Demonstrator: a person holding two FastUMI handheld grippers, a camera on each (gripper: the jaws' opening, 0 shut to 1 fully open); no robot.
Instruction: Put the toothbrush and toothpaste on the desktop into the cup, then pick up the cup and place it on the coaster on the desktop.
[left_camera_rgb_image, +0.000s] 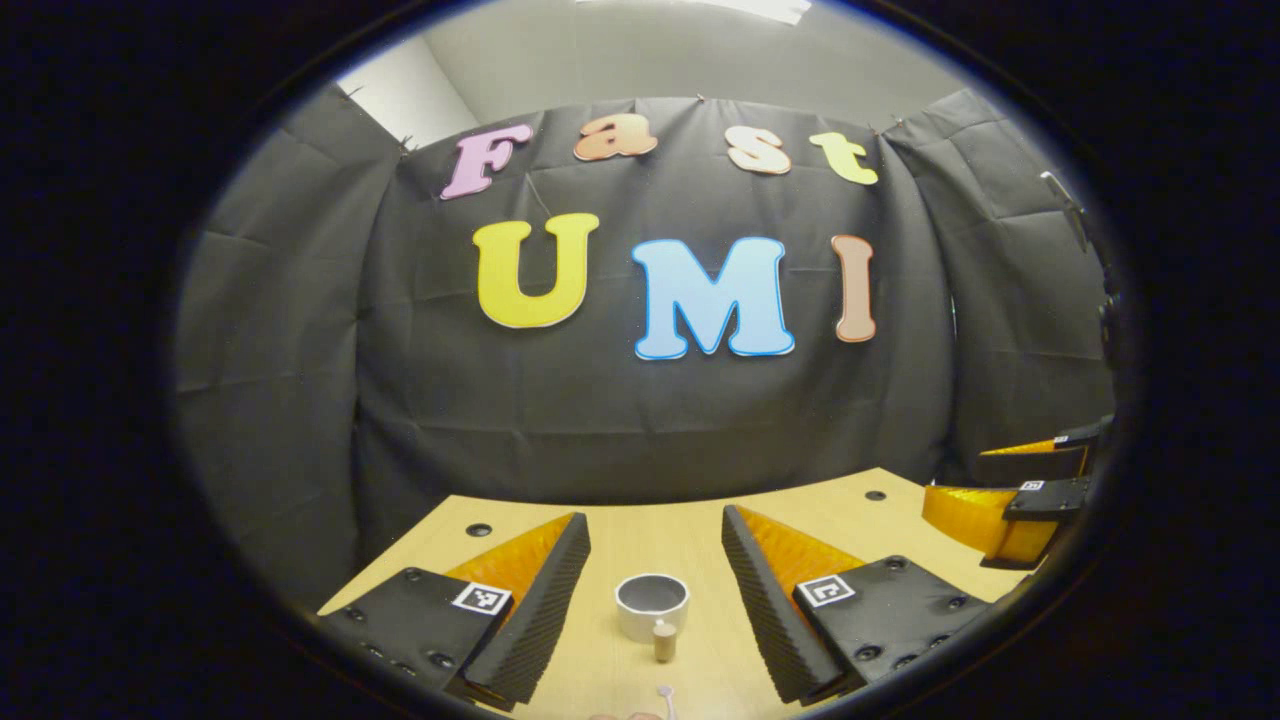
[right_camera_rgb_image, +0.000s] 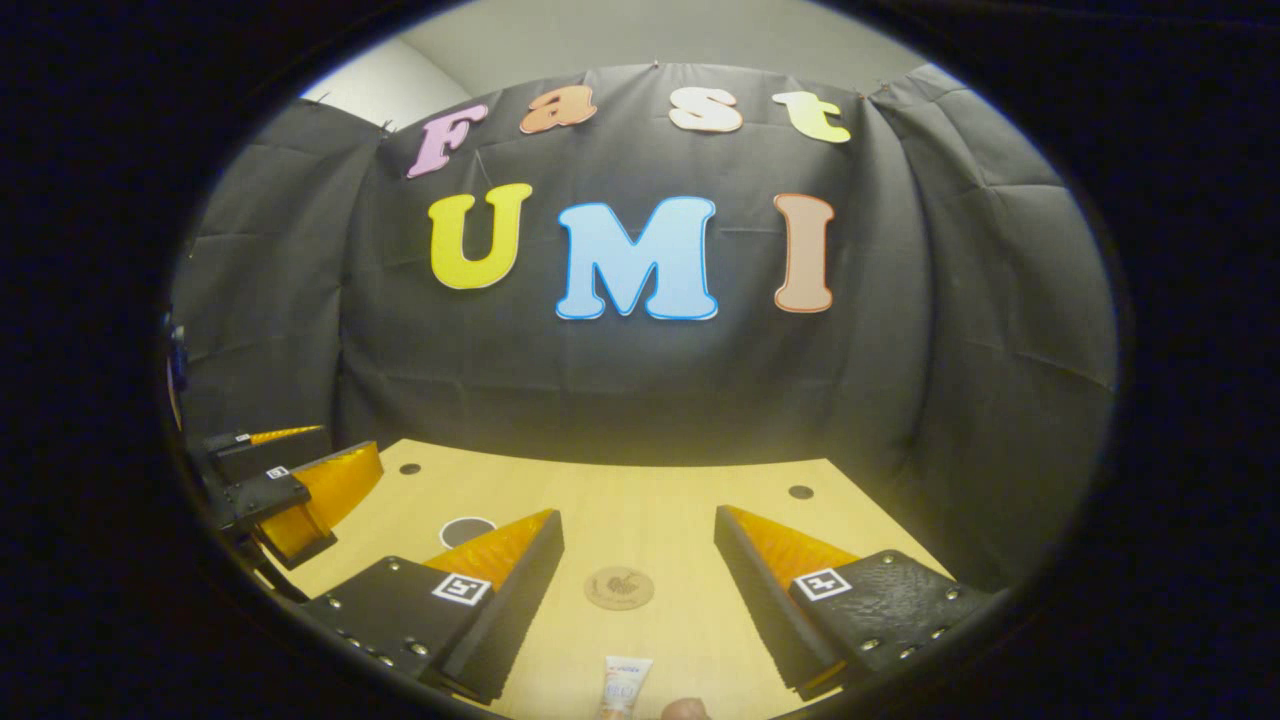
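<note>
In the left gripper view a white cup (left_camera_rgb_image: 652, 603) stands upright on the wooden desktop (left_camera_rgb_image: 650, 535), between and beyond my open left gripper's (left_camera_rgb_image: 655, 516) fingers. A small tan, cork-like piece (left_camera_rgb_image: 664, 641) lies just in front of the cup, and I cannot tell what it is. In the right gripper view the round brown coaster (right_camera_rgb_image: 619, 587) lies ahead of my open right gripper (right_camera_rgb_image: 637, 513). The toothpaste tube (right_camera_rgb_image: 624, 686) lies at the bottom edge, close to the camera. A dark oval with a pale rim (right_camera_rgb_image: 465, 529), probably the cup, peeks from behind the left finger.
The other gripper, orange and black, hovers at the desk's side: the right gripper (left_camera_rgb_image: 1030, 500) in the left gripper view, the left gripper (right_camera_rgb_image: 300, 490) in the right gripper view. Small dark holes (right_camera_rgb_image: 800, 491) dot the desktop. Black cloth walls close in the far edge.
</note>
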